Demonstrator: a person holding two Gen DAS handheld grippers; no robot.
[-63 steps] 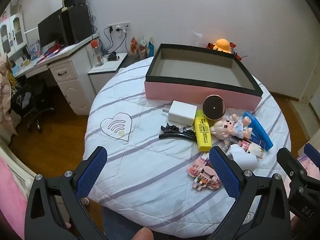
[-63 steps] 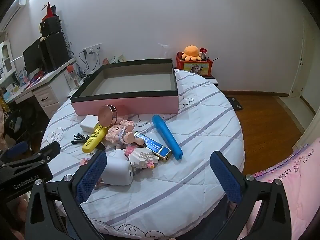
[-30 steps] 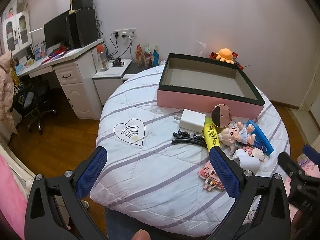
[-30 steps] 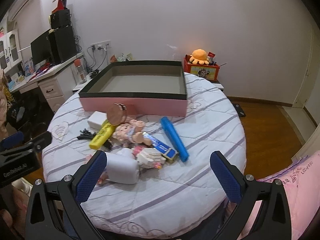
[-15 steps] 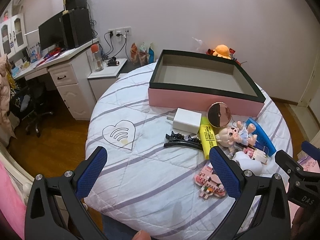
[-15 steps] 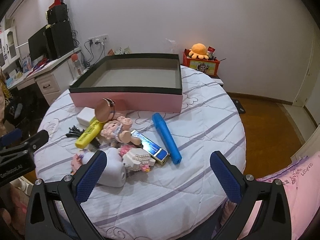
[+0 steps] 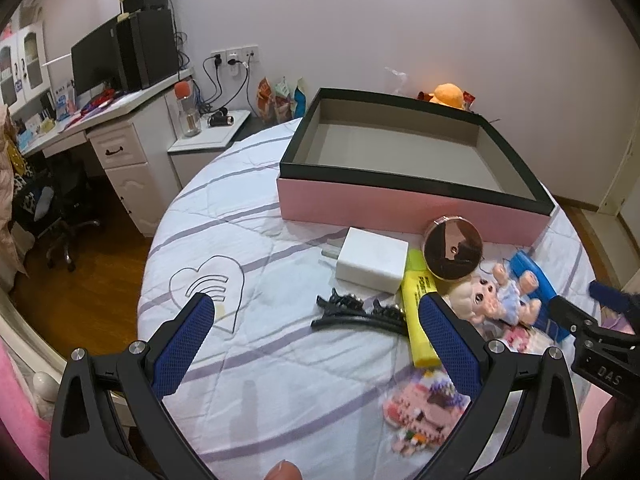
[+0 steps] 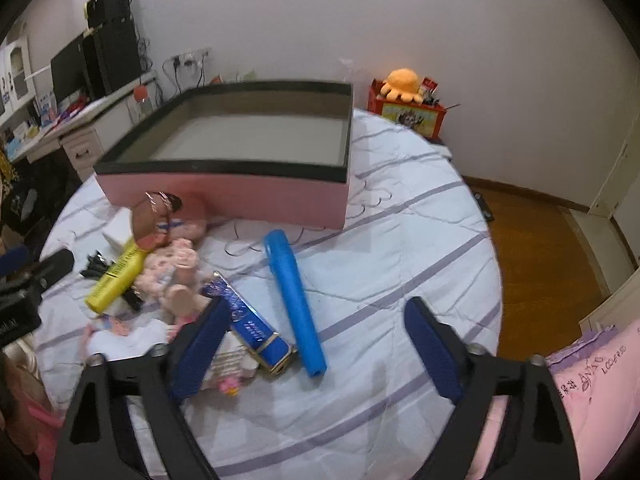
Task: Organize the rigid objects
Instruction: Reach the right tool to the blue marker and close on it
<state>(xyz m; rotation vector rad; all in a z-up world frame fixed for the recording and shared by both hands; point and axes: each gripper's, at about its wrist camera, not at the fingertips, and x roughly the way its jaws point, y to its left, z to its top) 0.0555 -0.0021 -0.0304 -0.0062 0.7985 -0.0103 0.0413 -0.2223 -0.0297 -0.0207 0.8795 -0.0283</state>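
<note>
My left gripper [image 7: 316, 340] hangs over the near part of the round table with the white striped cloth [image 7: 248, 360], its blue fingers [image 7: 182, 344] wide apart with nothing between them. My right gripper [image 8: 316, 344] has just been closing a bit, but its fingers [image 8: 434, 354] are apart too, and only the cloth is between them. Just past the right gripper's left finger lie a flat blue box with a gold end [image 8: 250, 326] and a long blue plastic tube [image 8: 294, 296], side by side. Near the left gripper's right finger sits a little pink toy-brick house [image 7: 424, 410]. A bit farther lie a black hair clip [image 7: 356, 314], a yellow marker pen [image 7: 420, 308] and a small doll in a blue dress [image 7: 494, 302]. Behind them are a white square charger block [image 7: 372, 258] and a round shiny pink-gold case [image 7: 452, 246], standing on its edge. At the far side sits the big pink box with a black rim [image 7: 408, 204], open on top.
</note>
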